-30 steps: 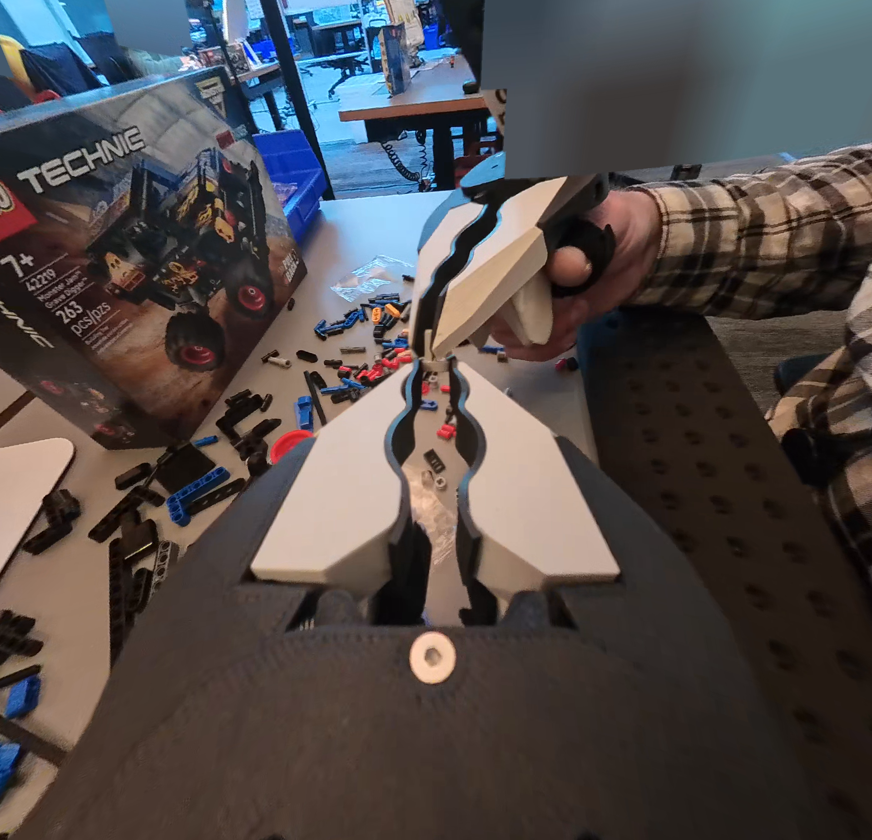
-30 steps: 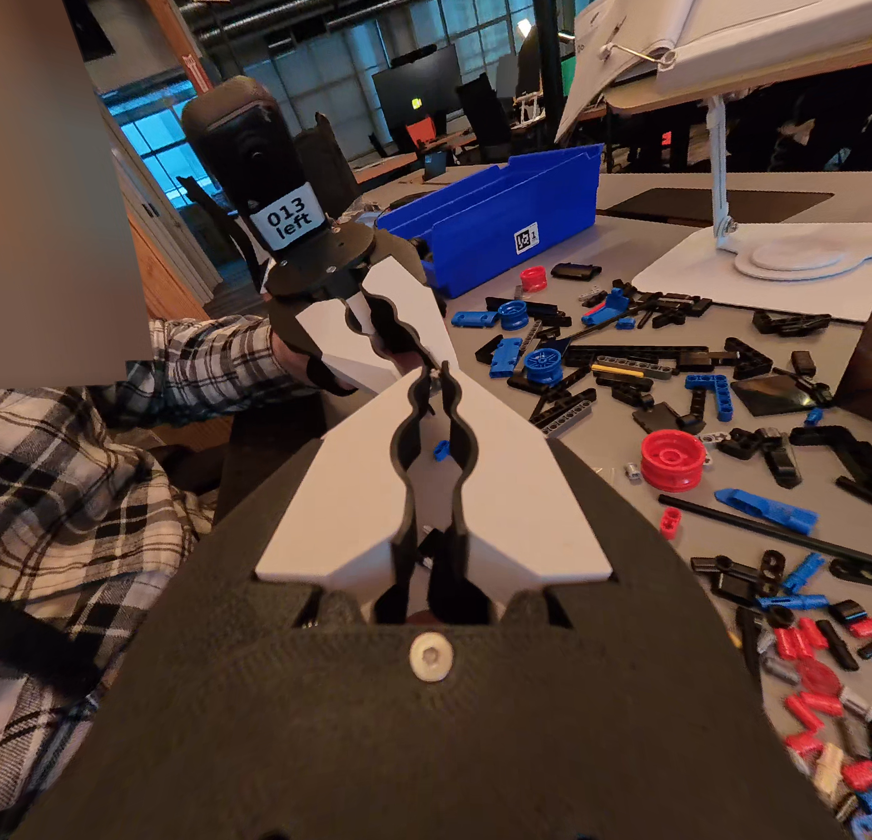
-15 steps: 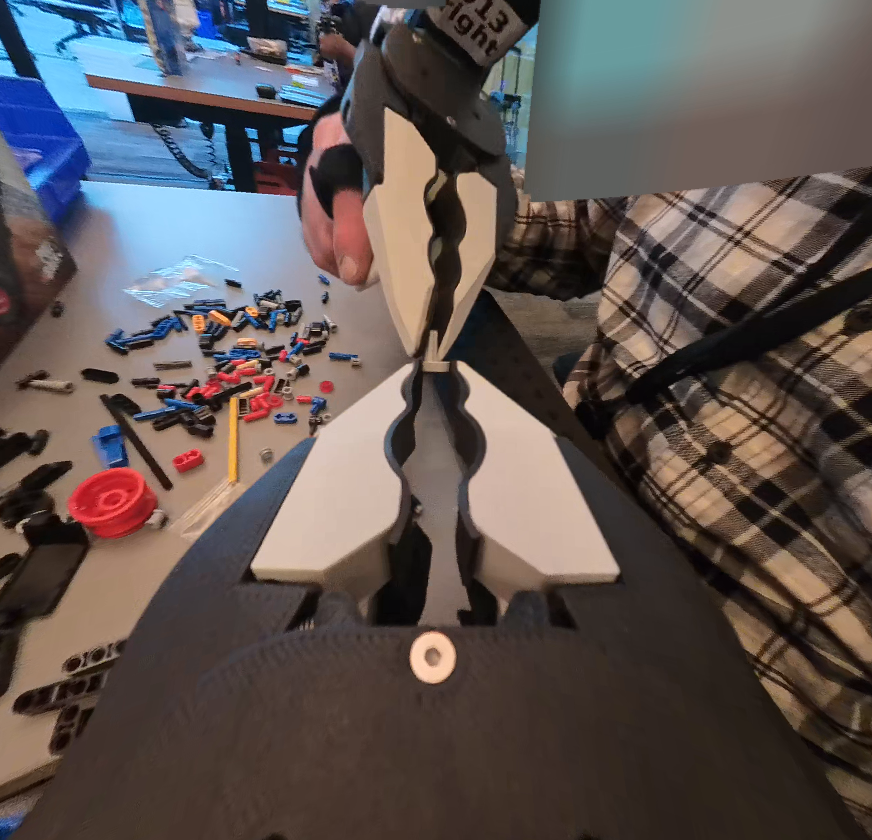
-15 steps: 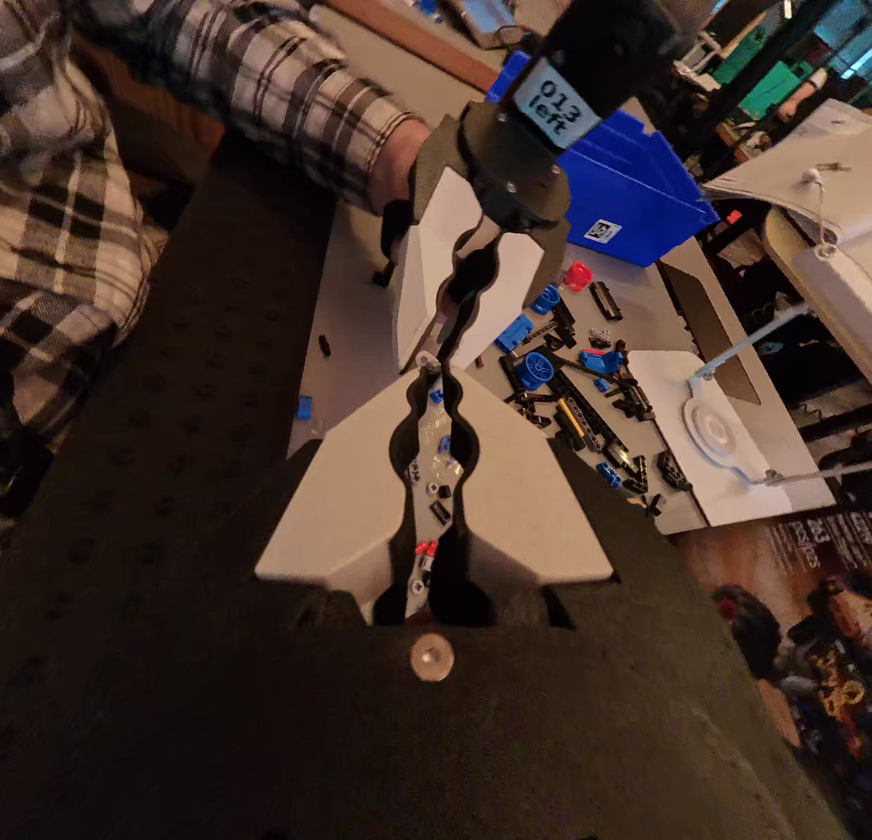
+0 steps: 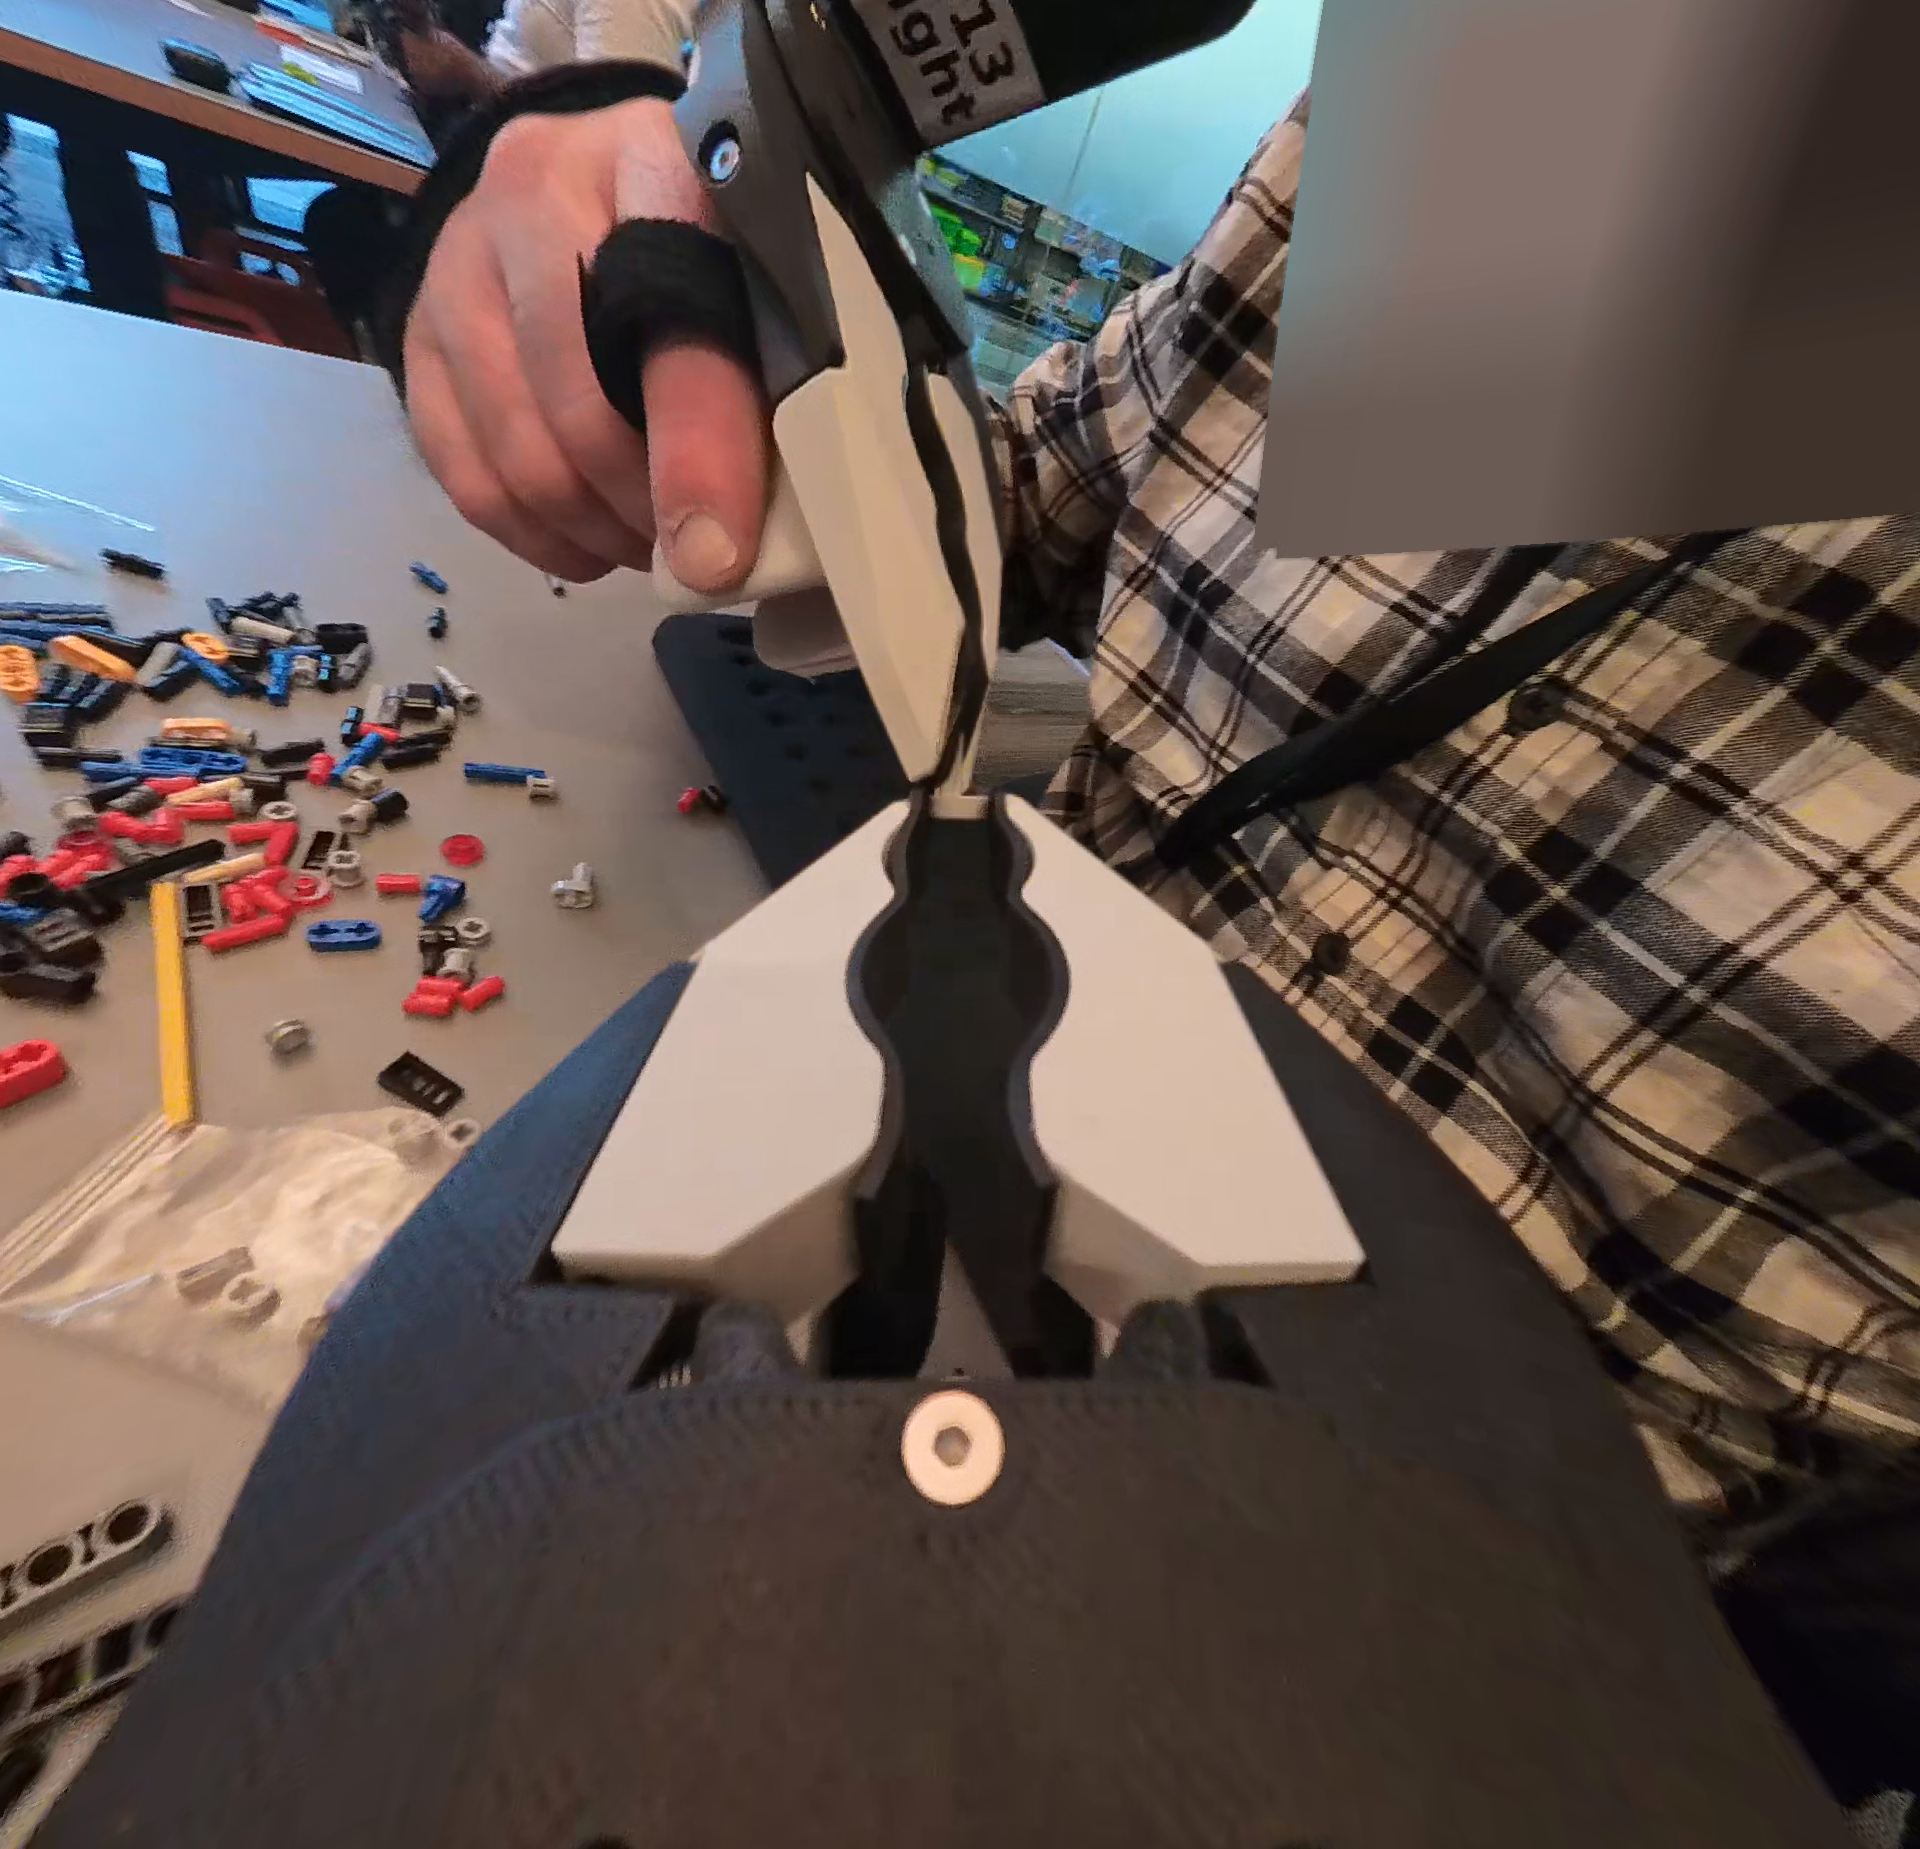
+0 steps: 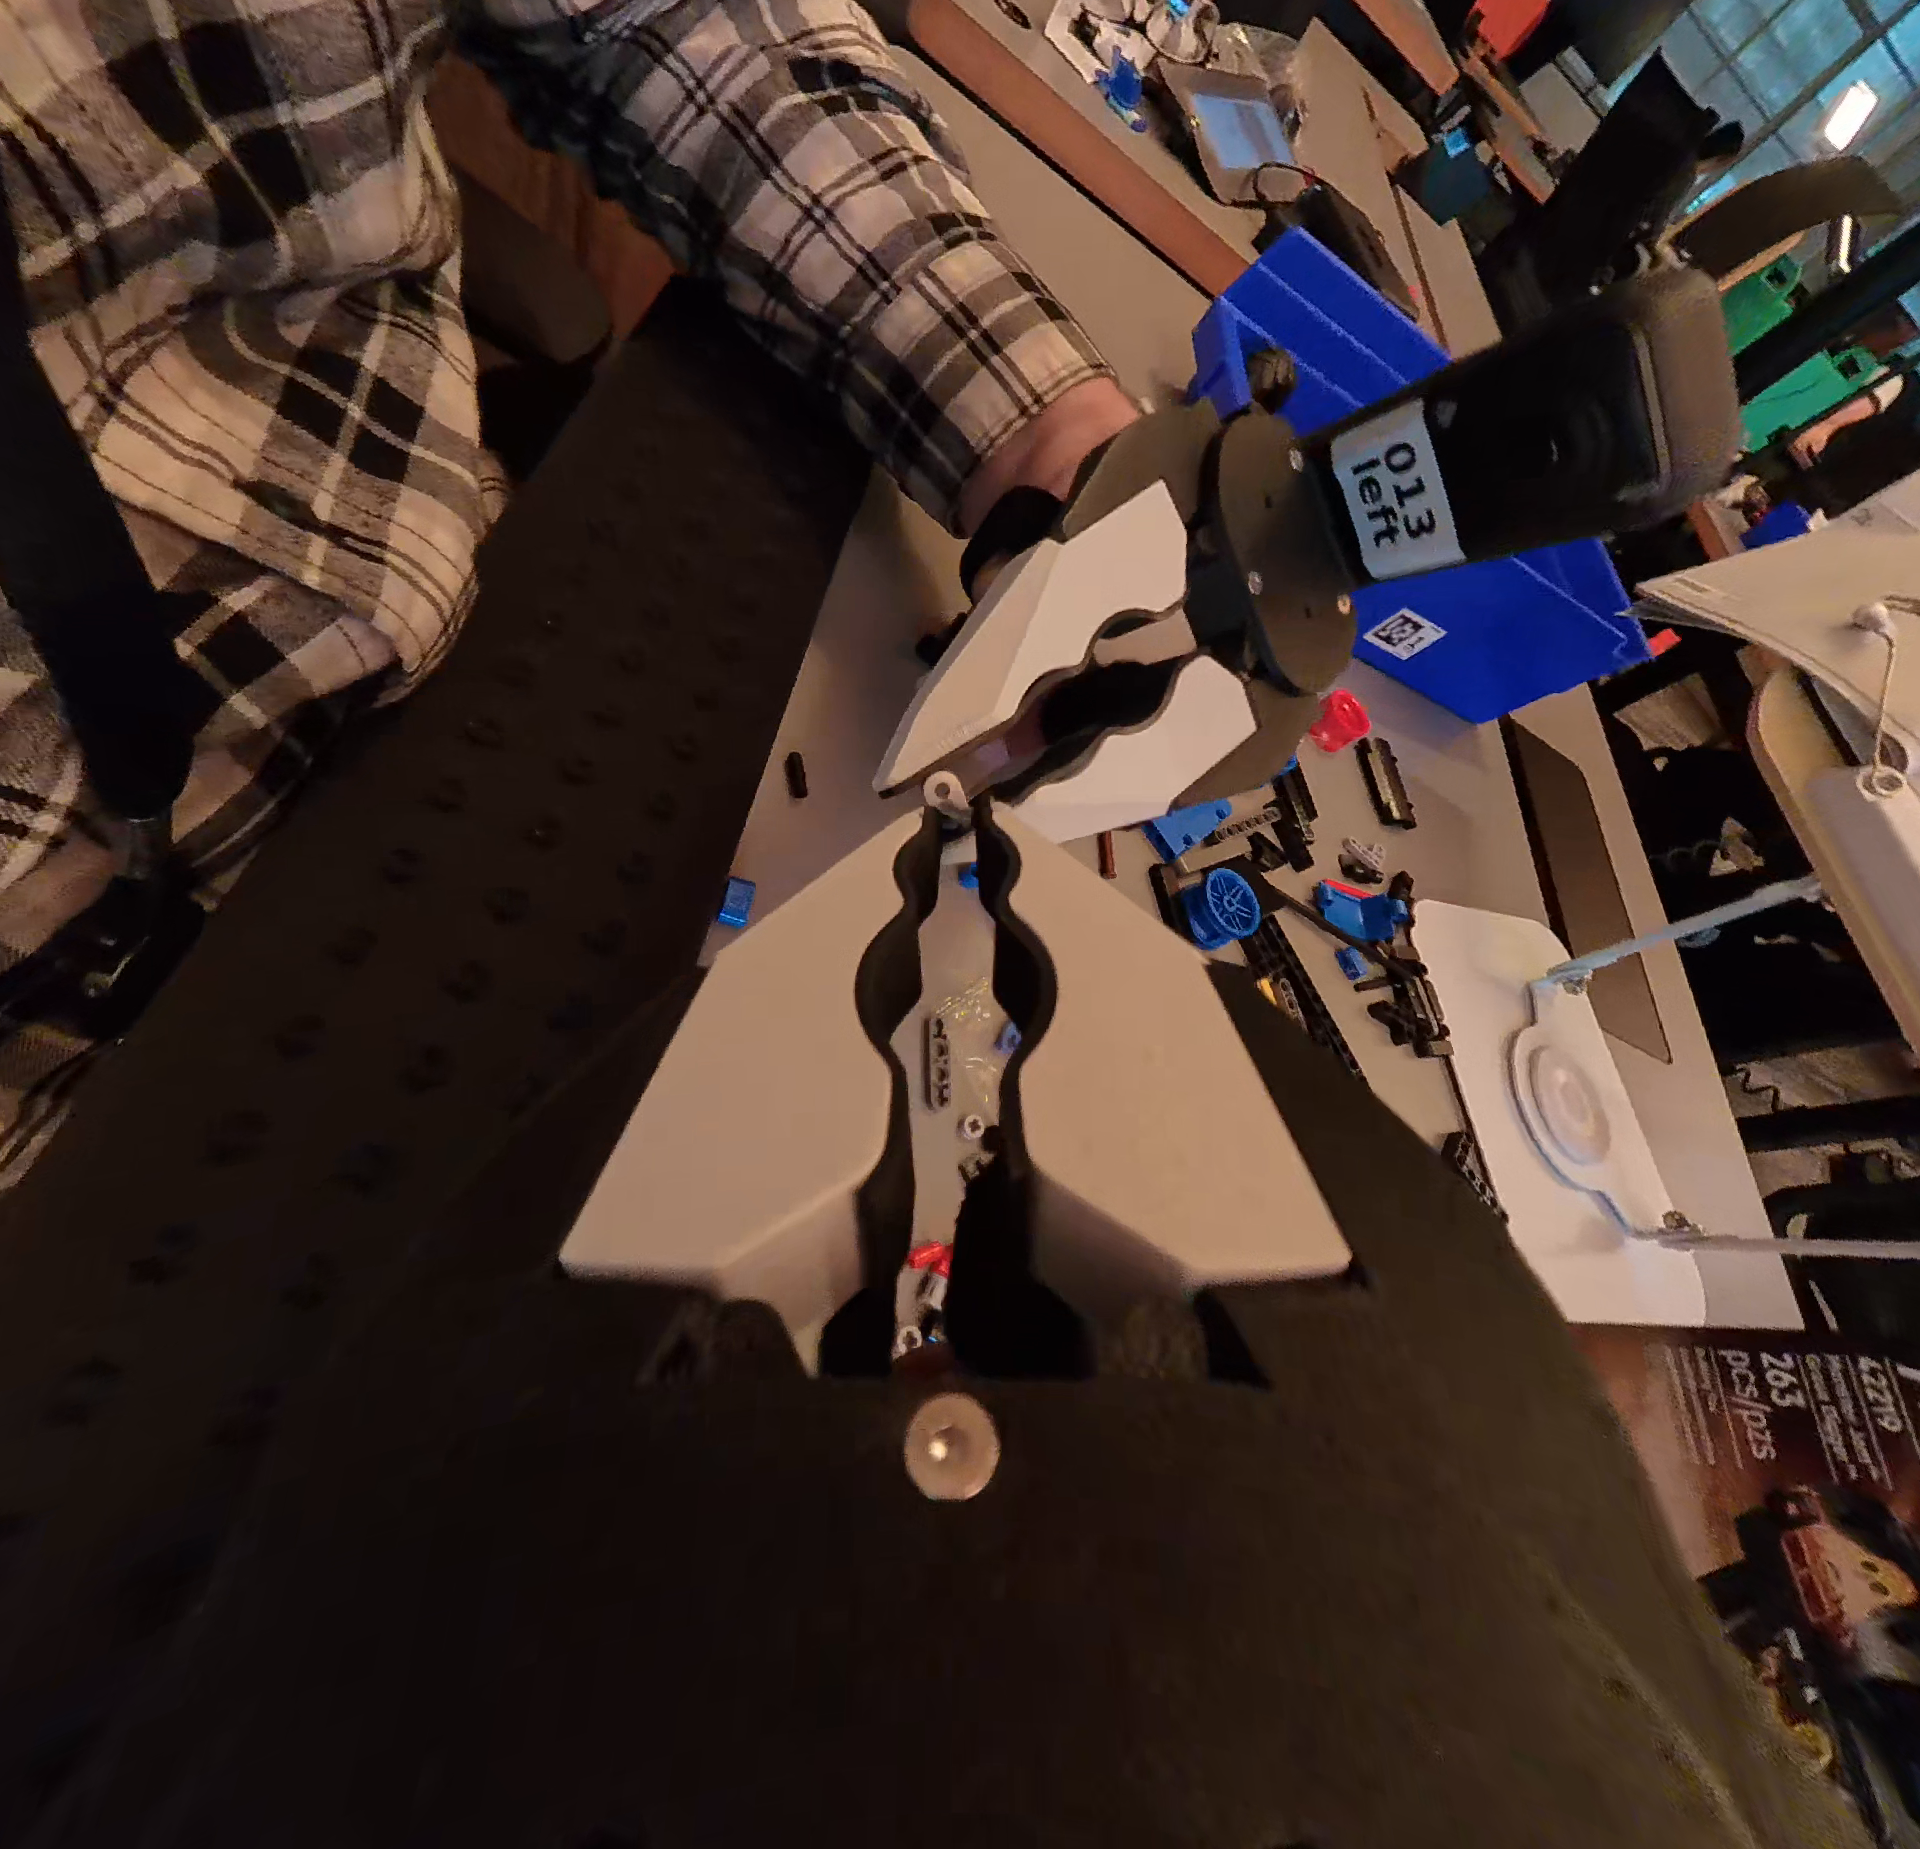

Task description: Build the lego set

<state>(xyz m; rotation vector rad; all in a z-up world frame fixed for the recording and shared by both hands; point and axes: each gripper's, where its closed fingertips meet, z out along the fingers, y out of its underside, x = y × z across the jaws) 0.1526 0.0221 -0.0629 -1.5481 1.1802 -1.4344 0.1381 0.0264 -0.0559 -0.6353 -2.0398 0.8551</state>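
My left gripper (image 5: pixel 956 810) is shut on a small light-grey Lego piece (image 5: pixel 956 807), held in the air in front of the person's plaid shirt. My right gripper (image 5: pixel 951 773) comes down from above, tip to tip with it, pinching a small pale part that meets that piece. In the right wrist view my right gripper (image 6: pixel 951 820) is nearly closed on it. The light-grey piece with a hole (image 6: pixel 943 789) sits at the tips of the left gripper (image 6: pixel 920 783), which reaches in from the right. How the two small parts join is too small to tell.
Loose red, blue and black Lego pieces (image 5: pixel 239 823) lie on the grey table (image 5: pixel 260 469). A black perforated mat (image 6: pixel 416 916) runs along its near edge. A blue bin (image 6: pixel 1434 511), a white booklet stand (image 6: pixel 1579 1093), the set's box (image 6: pixel 1787 1550) and a clear plastic bag (image 5: pixel 208 1238) lie around. The tips of both grippers are at nearly the same place.
Both grippers have swung together while staying tip to tip. The views have turned away from the box and table and towards the person, and the right gripper now stands steeply above the left.
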